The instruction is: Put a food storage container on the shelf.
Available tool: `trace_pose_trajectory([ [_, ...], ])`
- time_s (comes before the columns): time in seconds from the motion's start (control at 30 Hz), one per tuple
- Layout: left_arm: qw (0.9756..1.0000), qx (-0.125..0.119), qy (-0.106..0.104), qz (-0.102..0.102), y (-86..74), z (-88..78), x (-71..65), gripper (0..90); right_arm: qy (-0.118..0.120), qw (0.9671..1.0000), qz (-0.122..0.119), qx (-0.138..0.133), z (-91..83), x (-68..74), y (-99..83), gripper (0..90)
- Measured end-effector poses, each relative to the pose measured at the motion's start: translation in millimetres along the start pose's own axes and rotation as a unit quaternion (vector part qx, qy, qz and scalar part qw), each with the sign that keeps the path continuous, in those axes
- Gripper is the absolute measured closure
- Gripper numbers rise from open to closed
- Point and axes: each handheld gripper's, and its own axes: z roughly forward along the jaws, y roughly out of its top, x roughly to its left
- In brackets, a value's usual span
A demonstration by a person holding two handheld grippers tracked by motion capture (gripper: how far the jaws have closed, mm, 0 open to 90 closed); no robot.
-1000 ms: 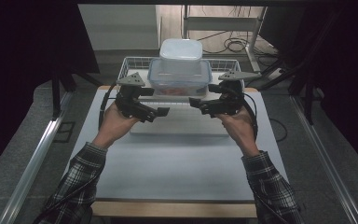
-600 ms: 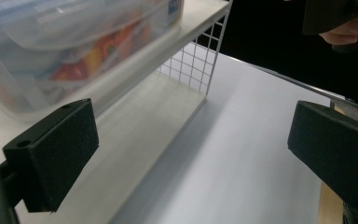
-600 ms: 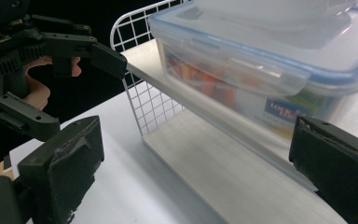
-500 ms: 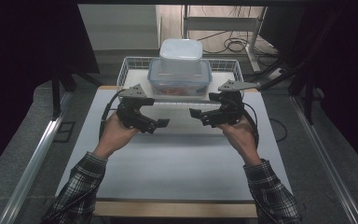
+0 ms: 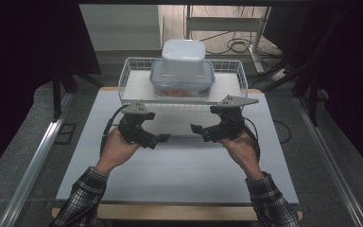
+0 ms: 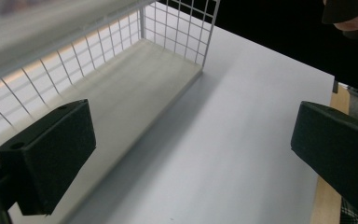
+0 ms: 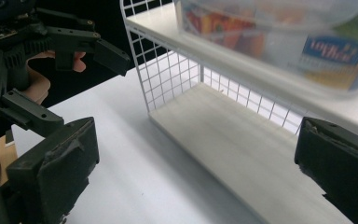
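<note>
Left hand-held gripper [image 5: 163, 138] and right hand-held gripper [image 5: 196, 128] face each other low over the white worktop [image 5: 179, 175] — both with jaws spread, nothing between them; the right's have just been opening. Wire basket [image 5: 131, 78] stands just beyond, carrying a clear lidded container [image 5: 182, 80] with a white tub [image 5: 183, 51] stacked on top.

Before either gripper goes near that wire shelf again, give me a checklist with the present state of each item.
1. Left gripper jaws open, nothing between: ok.
2. Right gripper jaws open, nothing between; they have just been opening: ok.
3. Both grippers apart from the wire shelf: ok.
4. Clear food box sits on the shelf's top board: ok.
5. White tub stacked square on the box: ok.
6. Box lid latched: cannot tell.
</note>
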Motion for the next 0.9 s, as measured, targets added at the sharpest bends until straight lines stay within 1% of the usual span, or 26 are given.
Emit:
trace_pose_trajectory([
  [0.03, 1.0000, 0.000, 0.000, 0.000, 0.0, 0.0, 0.0, 0.0, 0.001, 1.0000, 0.002, 0.001, 0.5, -0.1, -2.7, 0.0],
  [0.07, 1.0000, 0.002, 0.000, -0.004, -5.5, 1.8, -0.9, 0.0, 0.001, 1.0000, 0.004, 0.002, 1.0, -0.2, -5.4, 0.0],
  [0.1, 1.0000, 0.002, 0.000, -0.004, -5.5, 1.8, -0.9, 0.0, 0.001, 1.0000, 0.004, 0.002, 1.0, -0.2, -5.4, 0.0],
  [0.13, 1.0000, 0.003, 0.002, -0.004, -9.1, 2.9, -1.2, 0.0, 0.001, 1.0000, 0.005, 0.004, 2.0, -0.2, -10.5, 0.0],
  [0.17, 1.0000, 0.003, 0.002, -0.004, -11.8, 3.6, -1.8, 0.0, 0.001, 1.0000, 0.005, 0.004, 2.0, -0.2, -10.5, 0.0],
  [0.2, 1.0000, -0.001, 0.004, -0.005, -16.3, 4.3, -3.7, 0.0, 0.003, 0.9999, 0.008, 0.006, 2.7, -0.1, -15.2, 0.0],
  [0.3, 1.0000, -0.003, 0.008, -0.001, -20.2, 4.4, -5.9, 0.0, 0.003, 0.9999, 0.009, 0.007, 2.9, 0.3, -19.6, 0.0],
  [0.37, 0.9999, -0.003, 0.010, -0.001, -25.9, 5.6, -9.3, 0.3, 0.005, 0.9999, 0.010, 0.006, 3.1, 1.3, -26.3, 0.0],
  [0.4, 0.9999, -0.003, 0.010, -0.001, -25.9, 5.6, -9.3, 0.3, 0.005, 0.9999, 0.010, 0.006, 3.1, 1.3, -26.3, 0.0],
  [0.43, 0.9999, -0.006, 0.010, 0.002, -31.1, 6.5, -11.5, 0.3, 0.005, 0.9999, 0.009, 0.008, 3.6, 1.9, -31.3, 0.0],
  [0.47, 0.9999, -0.006, 0.010, 0.002, -31.1, 6.5, -11.5, 0.3, 0.005, 0.9999, 0.009, 0.008, 3.6, 1.9, -31.3, 0.0],
  [0.5, 0.9999, -0.005, 0.010, 0.002, -33.5, 7.1, -12.3, 0.3, 0.003, 0.9999, 0.009, 0.009, 3.8, 2.2, -34.2, 0.0],
  [0.53, 0.9999, -0.008, 0.014, 0.002, -38.0, 7.6, -13.5, 0.3, 0.003, 0.9999, 0.010, 0.010, 4.2, 2.9, -40.7, 0.0],
  [0.57, 0.9999, -0.008, 0.014, 0.002, -38.0, 7.6, -13.5, 0.5, 0.002, 0.9999, 0.010, 0.009, 4.3, 2.8, -43.3, 0.0],
  [0.6, 0.9998, -0.008, 0.016, 0.003, -43.7, 8.6, -14.3, 0.6, 0.001, 0.9999, 0.013, 0.007, 4.4, 2.7, -47.4, 0.0],
  [0.7, 0.9997, -0.014, 0.019, 0.003, -48.9, 9.0, -14.8, 1.0, 0.000, 0.9998, 0.014, 0.015, 4.9, 2.3, -51.8, 0.0],
  [0.73, 0.9998, -0.014, 0.016, 0.001, -51.5, 9.5, -14.8, 1.2, -0.004, 0.9998, 0.015, 0.014, 3.2, 1.8, -55.3, 0.0],
  [0.8, 0.9997, -0.006, 0.022, 0.001, -57.8, 10.4, -14.6, 1.2, -0.004, 0.9997, 0.017, 0.016, 1.5, 1.7, -58.5, 0.0],
  [0.9, 0.9997, -0.006, 0.022, -0.002, -61.1, 9.4, -15.0, 1.2, -0.007, 0.9997, 0.017, 0.016, -0.6, 1.9, -61.9, 0.0],
])
